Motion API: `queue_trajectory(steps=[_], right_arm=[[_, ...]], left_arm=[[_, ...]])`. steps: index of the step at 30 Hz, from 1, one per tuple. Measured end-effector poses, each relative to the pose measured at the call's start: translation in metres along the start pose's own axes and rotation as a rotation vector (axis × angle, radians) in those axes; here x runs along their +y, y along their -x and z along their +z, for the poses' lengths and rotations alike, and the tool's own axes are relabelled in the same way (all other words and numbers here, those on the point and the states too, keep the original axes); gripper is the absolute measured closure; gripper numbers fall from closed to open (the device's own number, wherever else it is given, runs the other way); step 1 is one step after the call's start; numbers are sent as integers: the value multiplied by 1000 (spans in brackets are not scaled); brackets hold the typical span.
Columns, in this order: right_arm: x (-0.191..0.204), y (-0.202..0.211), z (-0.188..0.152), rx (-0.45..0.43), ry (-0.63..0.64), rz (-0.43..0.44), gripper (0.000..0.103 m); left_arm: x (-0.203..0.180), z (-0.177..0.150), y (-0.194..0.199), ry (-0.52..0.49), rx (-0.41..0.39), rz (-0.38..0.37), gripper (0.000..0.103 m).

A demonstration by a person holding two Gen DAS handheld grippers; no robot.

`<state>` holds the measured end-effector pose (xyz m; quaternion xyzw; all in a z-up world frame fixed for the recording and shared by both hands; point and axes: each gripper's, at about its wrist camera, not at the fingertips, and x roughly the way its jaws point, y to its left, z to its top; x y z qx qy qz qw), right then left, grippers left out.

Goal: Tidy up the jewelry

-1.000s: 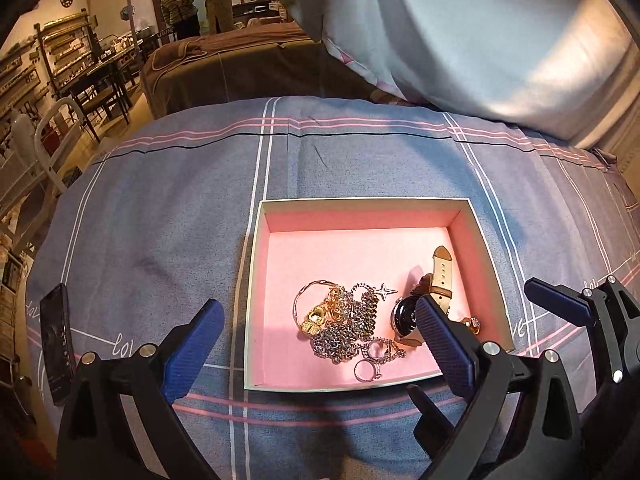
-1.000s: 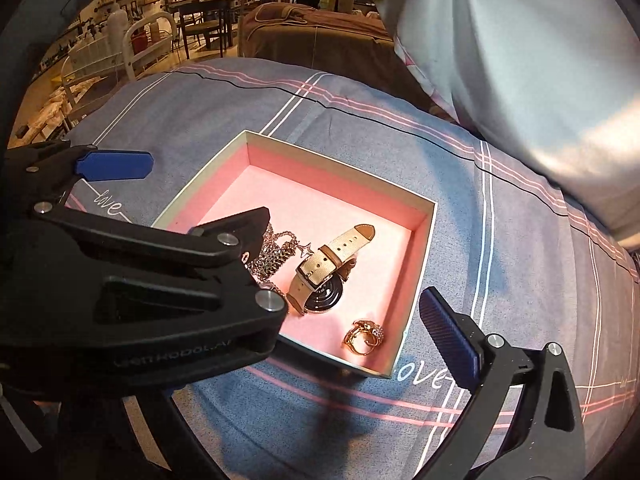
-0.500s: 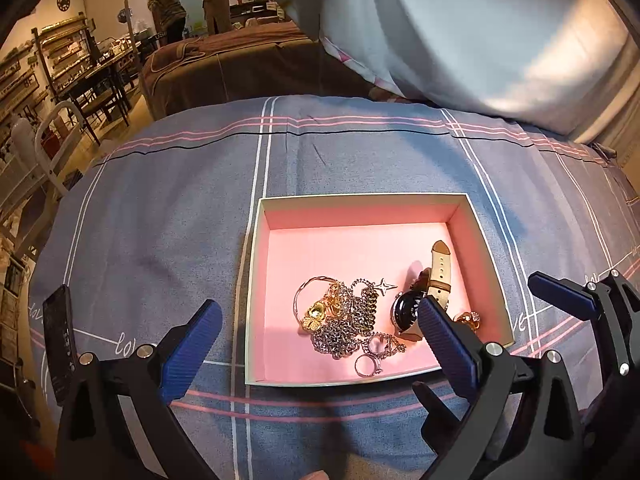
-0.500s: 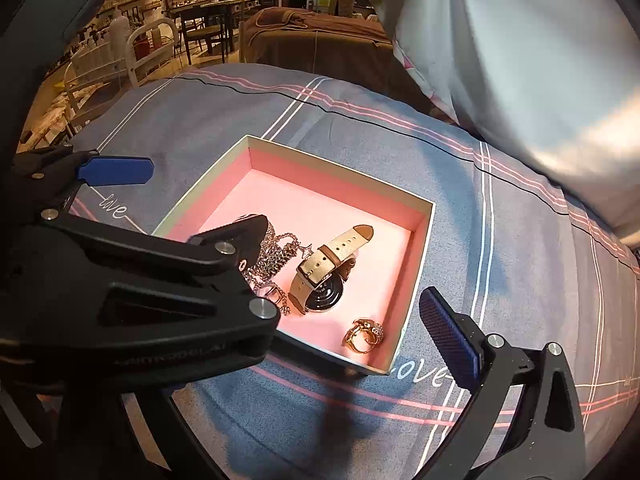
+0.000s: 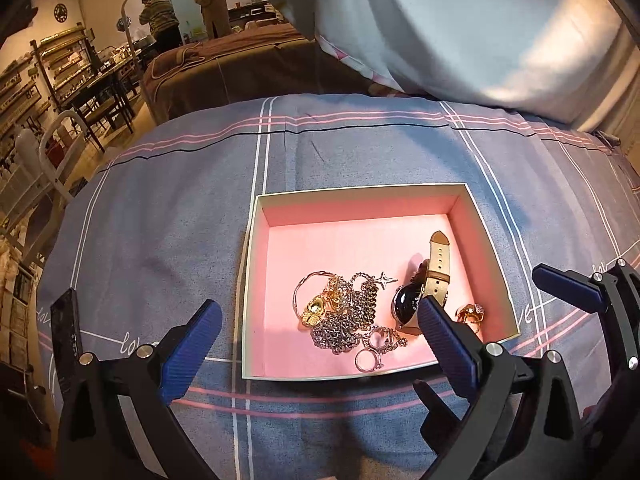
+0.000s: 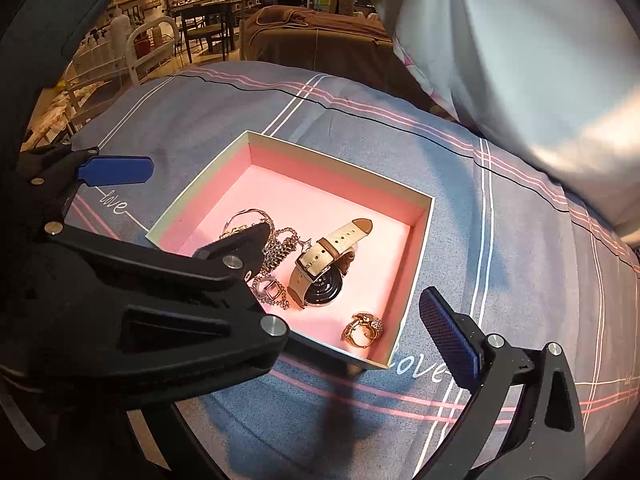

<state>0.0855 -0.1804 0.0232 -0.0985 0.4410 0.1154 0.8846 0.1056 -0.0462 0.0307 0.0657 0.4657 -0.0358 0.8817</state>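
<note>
Both jaws spread, empty: left gripper [image 5: 316, 344] and right gripper [image 6: 344, 312] hover over near edge of pink-lined box [image 5: 256, 280] on the bedspread [image 5: 160, 220]. Inside: chain tangle [image 5: 344, 316] at near-middle, watch [image 6: 324, 268] right of it, gold ring [image 6: 363, 329] in near-right corner.

Grey striped bedspread [image 5: 168, 208], brown bed [image 5: 240, 60] behind, shelves [image 5: 52, 64], warm light.

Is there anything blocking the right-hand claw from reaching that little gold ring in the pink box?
Nothing visible blocks it. The gold ring lies alone in the pink box, apart from the watch. The open right gripper only has the box's low wall to clear.
</note>
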Motion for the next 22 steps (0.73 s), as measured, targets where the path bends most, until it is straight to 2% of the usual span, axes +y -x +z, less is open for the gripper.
queue_trajectory(steps=[10, 14, 22], right_arm=[[-1, -2, -6, 9, -3, 5, 6], [-2, -2, -8, 11, -4, 9, 6], [-3, -2, -8, 14, -8, 8, 6]], left_arm=[[-3, -5, -3, 0, 35, -27, 6], [-6, -9, -3, -1, 27, 15, 7], [-8, -10, -5, -14, 51, 16, 6]])
